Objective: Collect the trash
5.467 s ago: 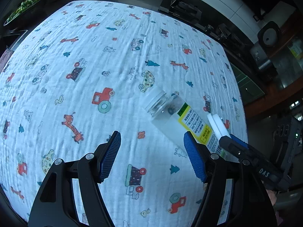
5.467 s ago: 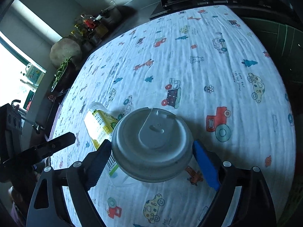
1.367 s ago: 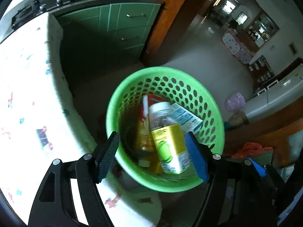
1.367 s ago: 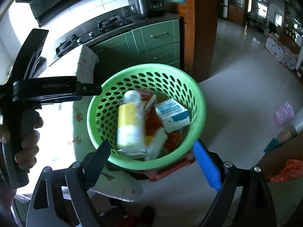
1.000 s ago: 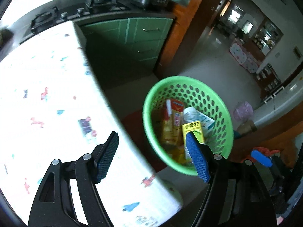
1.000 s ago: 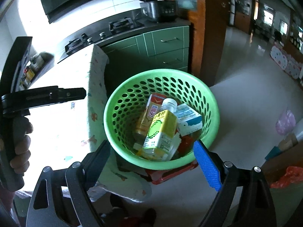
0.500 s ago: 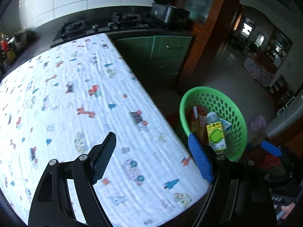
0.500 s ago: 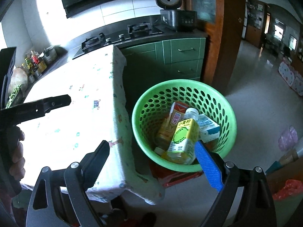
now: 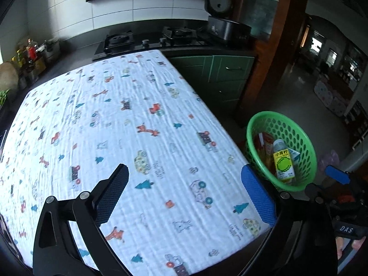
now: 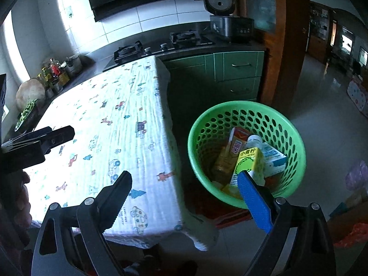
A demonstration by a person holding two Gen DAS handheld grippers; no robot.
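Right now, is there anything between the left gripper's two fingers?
No. In the left wrist view the left gripper is opening over bare tablecloth, nothing between its fingers. The green basket with the trash sits off to the side, past the table's edge.

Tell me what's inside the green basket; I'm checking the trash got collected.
The green basket holds a yellow-green drink carton, a clear bottle, an orange-red carton and a white-blue box. Anything beneath them is covered.

- A home kitchen: gas hob (image 9: 158,38) set in a dark counter under white wall tiles (image 9: 142,7).
- Rice cooker (image 10: 226,16), green cabinet drawers (image 10: 239,73).
- Table with a child's animal-print cloth (image 9: 119,124).
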